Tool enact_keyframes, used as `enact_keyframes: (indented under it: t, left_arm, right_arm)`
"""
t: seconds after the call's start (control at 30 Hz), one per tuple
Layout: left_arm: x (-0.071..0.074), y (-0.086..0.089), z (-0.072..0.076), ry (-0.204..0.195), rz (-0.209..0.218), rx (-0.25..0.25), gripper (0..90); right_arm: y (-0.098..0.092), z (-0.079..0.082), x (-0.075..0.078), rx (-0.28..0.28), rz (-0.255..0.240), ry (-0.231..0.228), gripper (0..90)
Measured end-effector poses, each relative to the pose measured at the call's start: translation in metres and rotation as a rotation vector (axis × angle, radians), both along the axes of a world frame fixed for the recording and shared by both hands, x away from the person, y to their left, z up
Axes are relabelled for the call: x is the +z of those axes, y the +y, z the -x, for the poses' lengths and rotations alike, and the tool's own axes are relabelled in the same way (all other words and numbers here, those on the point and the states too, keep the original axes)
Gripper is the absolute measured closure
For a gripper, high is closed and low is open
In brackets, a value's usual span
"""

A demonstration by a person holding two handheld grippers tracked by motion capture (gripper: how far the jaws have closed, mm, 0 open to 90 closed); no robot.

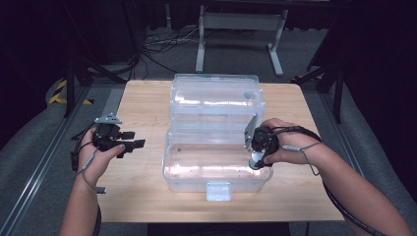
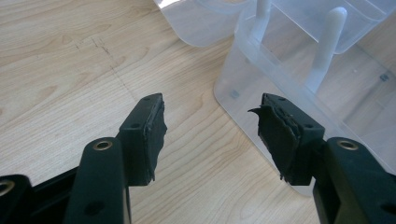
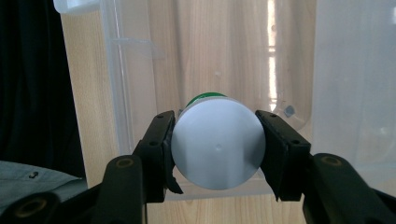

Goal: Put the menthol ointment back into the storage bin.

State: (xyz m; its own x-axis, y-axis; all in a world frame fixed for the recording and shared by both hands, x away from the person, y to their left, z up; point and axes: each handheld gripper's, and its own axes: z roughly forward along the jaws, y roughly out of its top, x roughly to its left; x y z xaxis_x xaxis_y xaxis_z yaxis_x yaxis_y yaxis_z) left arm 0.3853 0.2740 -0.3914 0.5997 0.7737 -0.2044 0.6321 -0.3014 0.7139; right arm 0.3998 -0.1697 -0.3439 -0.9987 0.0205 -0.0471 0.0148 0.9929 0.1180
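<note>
High view: right gripper (image 1: 256,160) clamped on a bottle (image 1: 255,162), pointing down over the right end of the open clear box (image 1: 196,184). Left gripper (image 1: 132,143) sits apart on the table (image 1: 142,196), left of the box.

Left gripper view: jaws apart, nothing between them; box corner just ahead to the right.

Right gripper view: jaws pinch the bottle's white cap (image 3: 217,142), green showing behind; its long axis runs away from the camera into the box. Judging from this, lowering is next.

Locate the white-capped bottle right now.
The bottle is clamped in the right gripper, held over the right end of the open clear plastic box, near its front tray; the right gripper view shows its white cap end-on.
</note>
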Motion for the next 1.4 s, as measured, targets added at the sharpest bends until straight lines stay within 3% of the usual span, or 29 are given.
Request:
enact_keyframes:
  t: [0.67, 1.4]
  left_arm:
    - [0.000, 0.000, 0.000, 0.000, -0.002, 0.000, 42.0]
    - [0.000, 0.000, 0.000, 0.002, -0.007, -0.003, 42.0]
  right_arm:
    - [0.009, -0.003, -0.037, 0.036, 0.067, 0.056, 50.5]
    - [0.012, -0.005, -0.059, 0.050, 0.110, 0.081, 50.5]
